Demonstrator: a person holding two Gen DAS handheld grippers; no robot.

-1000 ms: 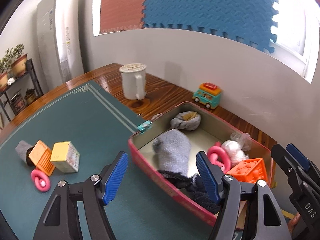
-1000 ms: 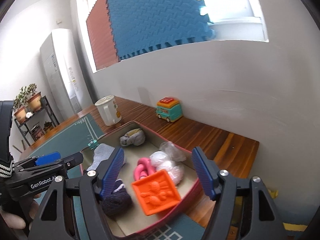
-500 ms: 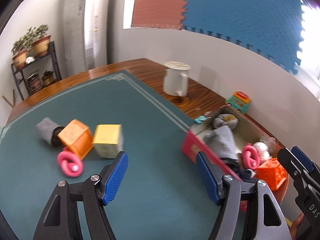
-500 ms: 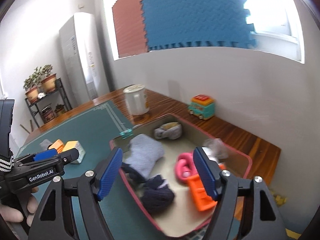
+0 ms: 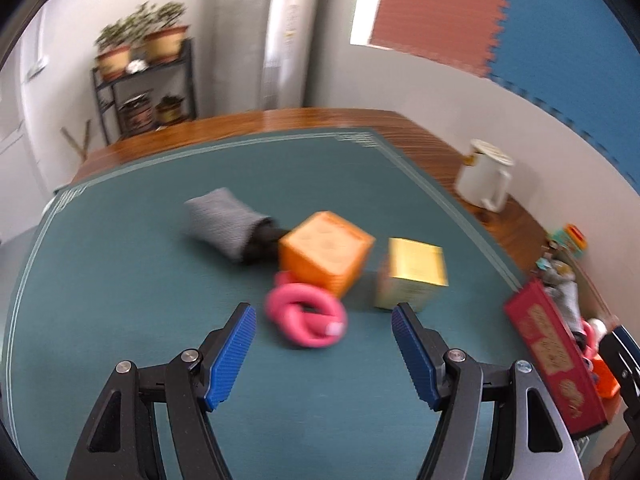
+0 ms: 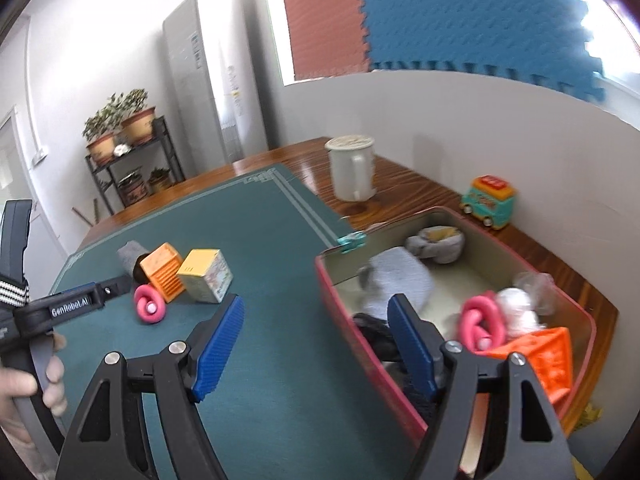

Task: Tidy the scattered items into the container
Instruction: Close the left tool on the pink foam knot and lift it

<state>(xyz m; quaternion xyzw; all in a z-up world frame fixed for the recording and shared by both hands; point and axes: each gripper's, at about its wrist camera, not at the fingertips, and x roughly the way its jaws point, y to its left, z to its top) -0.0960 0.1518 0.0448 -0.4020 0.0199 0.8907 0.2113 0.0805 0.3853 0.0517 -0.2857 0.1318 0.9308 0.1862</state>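
Note:
My left gripper is open and empty, just short of a pink ring toy on the green mat. Behind the ring lie an orange cube, a yellow cube and a grey rolled sock. The red box is at the right edge. My right gripper is open and empty over the mat by the box's left wall. The box holds socks, a pink ring and an orange cube. The scattered items show at left: ring, orange cube, yellow cube.
A white mug and a toy bus stand on the wooden table behind the box. The green mat covers most of the table. A plant shelf stands beyond the table's far edge.
My left gripper has swung left from the box to face the scattered toys. My right gripper has turned left, away from the box's middle toward its left wall. Both stay open.

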